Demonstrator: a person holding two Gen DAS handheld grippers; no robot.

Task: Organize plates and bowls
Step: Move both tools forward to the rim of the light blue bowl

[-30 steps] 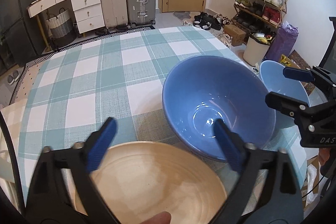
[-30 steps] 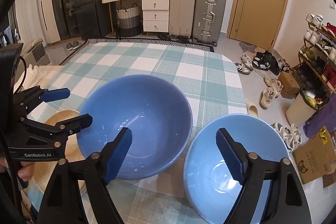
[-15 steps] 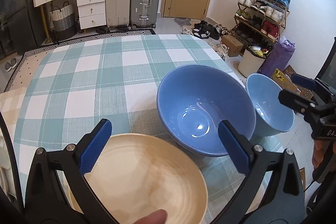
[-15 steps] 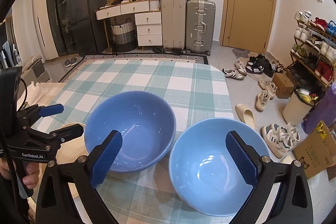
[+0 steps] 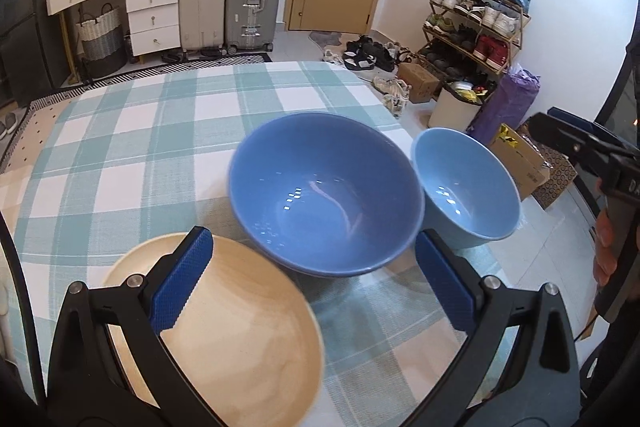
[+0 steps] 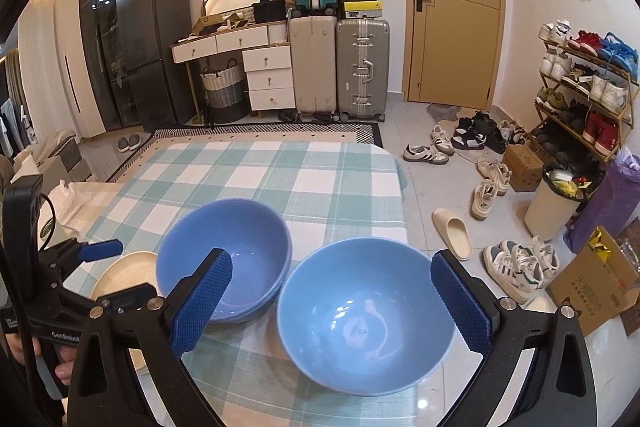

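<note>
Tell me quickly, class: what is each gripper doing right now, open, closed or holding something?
Left gripper: open, holding nothing, above the wooden plate.
Right gripper: open, holding nothing, above the light blue bowl.

The right gripper (image 6: 332, 301) hangs above the checked worktop (image 6: 280, 171), jaws spread wide with nothing gripped. Below them sits a light blue bowl (image 6: 366, 315), touching a darker blue bowl (image 6: 226, 255) beside it. At far left the left gripper (image 6: 116, 273) hovers over a cream plate (image 6: 124, 275).
</note>
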